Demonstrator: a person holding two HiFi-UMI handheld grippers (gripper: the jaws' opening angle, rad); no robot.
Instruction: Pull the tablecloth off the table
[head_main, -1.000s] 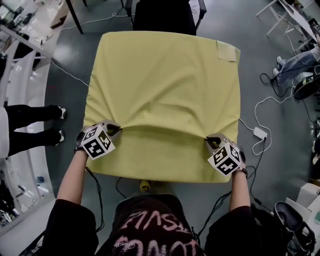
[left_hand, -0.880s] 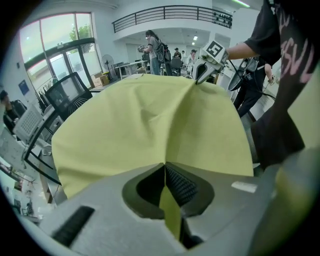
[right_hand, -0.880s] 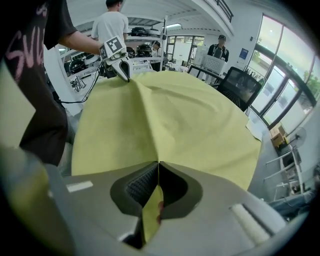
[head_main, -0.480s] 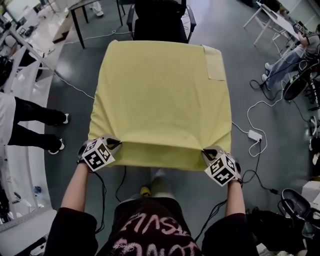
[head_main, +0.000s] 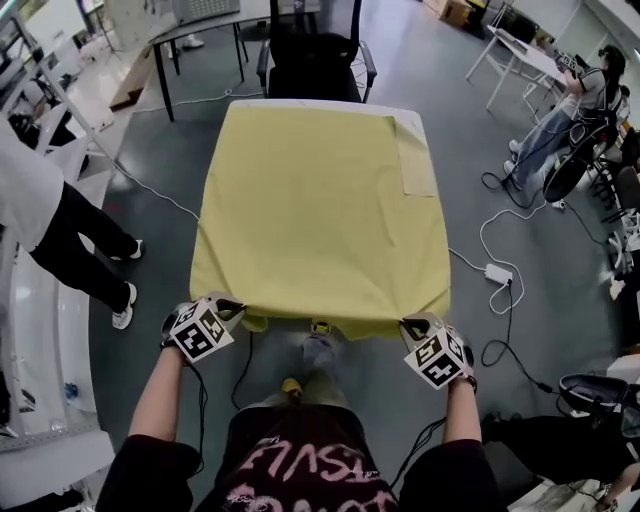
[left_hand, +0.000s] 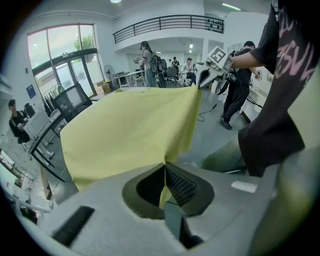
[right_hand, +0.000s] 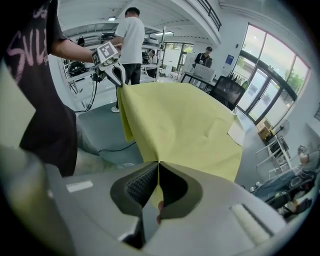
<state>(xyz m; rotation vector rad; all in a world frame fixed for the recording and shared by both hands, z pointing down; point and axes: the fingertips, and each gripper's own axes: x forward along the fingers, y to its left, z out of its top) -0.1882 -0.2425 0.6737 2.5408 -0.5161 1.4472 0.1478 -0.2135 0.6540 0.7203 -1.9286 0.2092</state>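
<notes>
You had your left gripper (head_main: 233, 306) clamped shut on the near left corner of the yellow tablecloth (head_main: 320, 210), and your right gripper (head_main: 413, 324) pinched on its near right corner. Cloth showed between both pairs of pads. The tablecloth stretched taut from your grippers across the table (head_main: 320, 101) — only the table's white far edge lay bare, just before a black chair (head_main: 315, 50).

Left gripper (head_main: 229, 305) and right gripper (head_main: 411, 325) pinch near corners of the tablecloth (head_main: 320, 210).

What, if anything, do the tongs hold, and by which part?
The left tongs and right tongs grip the yellow tablecloth by its near corners.
</notes>
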